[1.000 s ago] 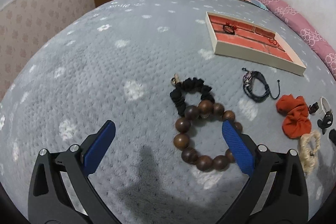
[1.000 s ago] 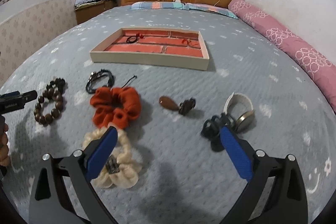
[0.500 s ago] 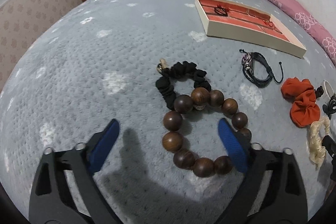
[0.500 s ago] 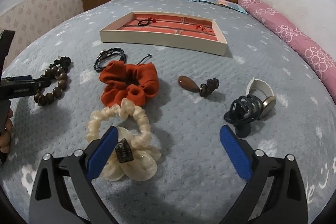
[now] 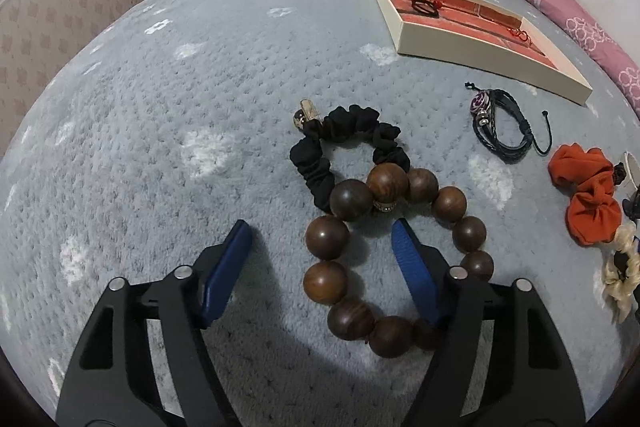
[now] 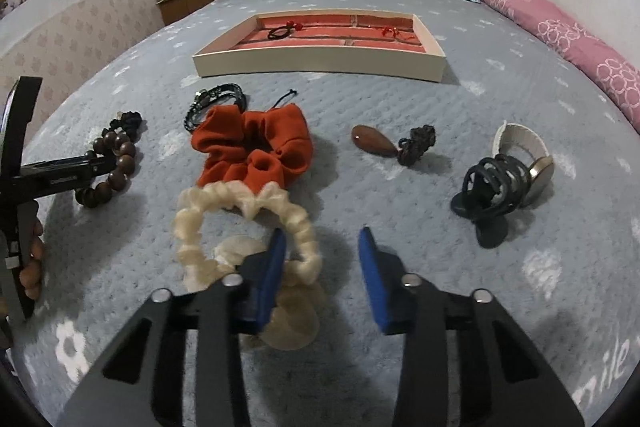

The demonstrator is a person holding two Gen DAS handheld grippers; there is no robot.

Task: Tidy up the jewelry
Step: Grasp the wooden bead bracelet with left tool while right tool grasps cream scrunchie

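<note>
A wooden bead bracelet (image 5: pixel 351 199) lies on the grey bedspread, overlapping a black scrunchie (image 5: pixel 352 125). My left gripper (image 5: pixel 320 237) hangs low over it, jaws closing. The bracelet's left beads sit between the pads and the right finger stands inside the ring; neither pad presses on a bead. In the right wrist view my right gripper (image 6: pixel 322 239) is closing over a cream scrunchie (image 6: pixel 192 223). Its left finger is inside the loop, the loop's right band lies between the jaws, and the right pad stands clear of it. The red-lined tray (image 6: pixel 320 65) sits further up the bed.
An orange scrunchie (image 6: pixel 256 147), a black cord bracelet (image 6: pixel 216 99), a brown drop pendant (image 6: pixel 376 141), a black claw clip (image 6: pixel 492 187) and a white band (image 6: pixel 520 143) lie around. A pink bolster (image 6: pixel 560 27) runs along the right. A hand (image 6: pixel 30 267) shows at left.
Both grippers have sunk closer to the bedspread. The left jaws narrowed around the bracelet's left side. The right jaws narrowed sharply over the cream scrunchie's band.
</note>
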